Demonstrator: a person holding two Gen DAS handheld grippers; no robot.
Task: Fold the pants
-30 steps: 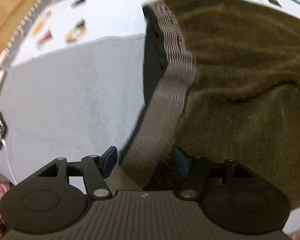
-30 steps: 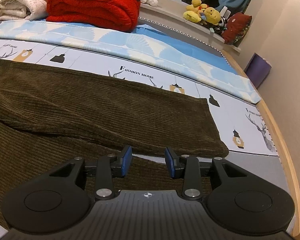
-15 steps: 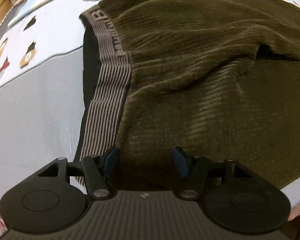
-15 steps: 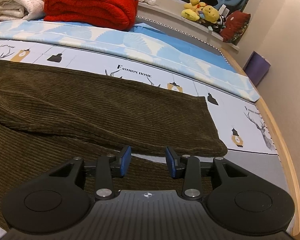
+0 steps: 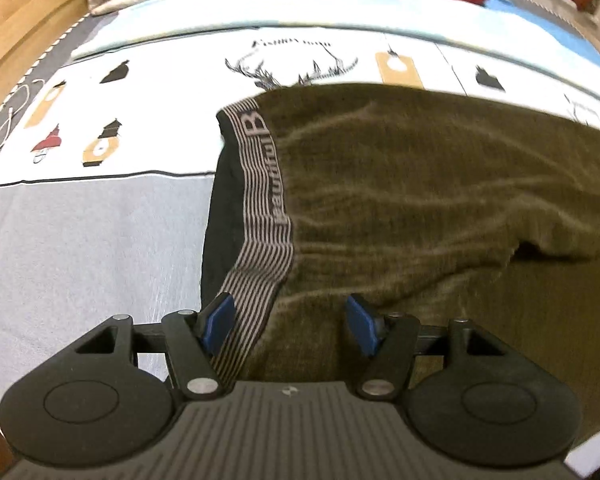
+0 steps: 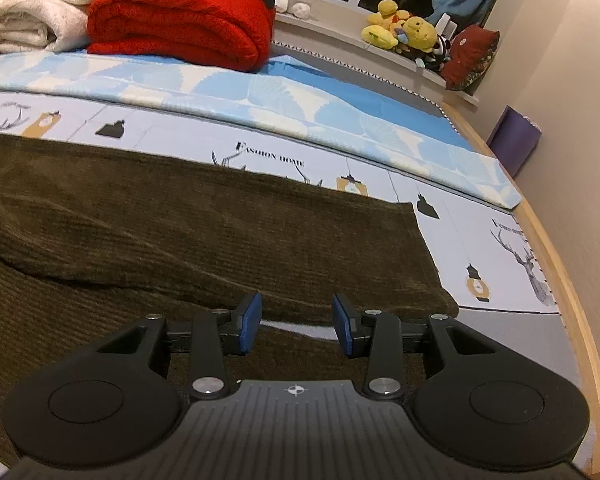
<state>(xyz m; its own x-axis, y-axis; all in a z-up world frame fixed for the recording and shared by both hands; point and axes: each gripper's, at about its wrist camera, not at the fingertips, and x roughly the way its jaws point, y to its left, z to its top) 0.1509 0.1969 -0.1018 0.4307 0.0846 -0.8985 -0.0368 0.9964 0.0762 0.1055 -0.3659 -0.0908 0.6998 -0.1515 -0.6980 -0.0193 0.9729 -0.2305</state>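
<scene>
- The bed [image 6: 480, 240], with its printed sheet, fills both views. The pants [image 6: 220, 232], dark olive corduroy, lie flat on it across the middle and lower left of the right-wrist frame; in the left-wrist frame they take up the centre and right.
- The two legs lie side by side, not yet stacked: the far leg ends in a hem at centre right of the right-wrist frame, and a sliver of grey sheet shows between the legs just above the right gripper.
- Likely trouble: with both legs loose and the fabric ridged near the crotch, a lift from one end alone would probably drag the cloth into a skewed fold rather than a clean one.
- The striped waistband [image 5: 260, 216] runs down the left-wrist frame's centre, dark lining showing beside it. A pinch that catches only the top layer could pull the waist open.
- The left gripper [image 5: 290, 320] stands wide, pads either side of the waistband's lower end and pressing nothing. That view is blurred, so an aimed close could miss the band.
- The right gripper [image 6: 296, 322] is narrowly parted over the near leg's edge, holding nothing; closing there might catch sheet as well as cloth.
- Containers: none in view; only a folded red blanket [image 6: 180, 16] and white bedding [image 6: 40, 4] stacked at upper left.
</scene>
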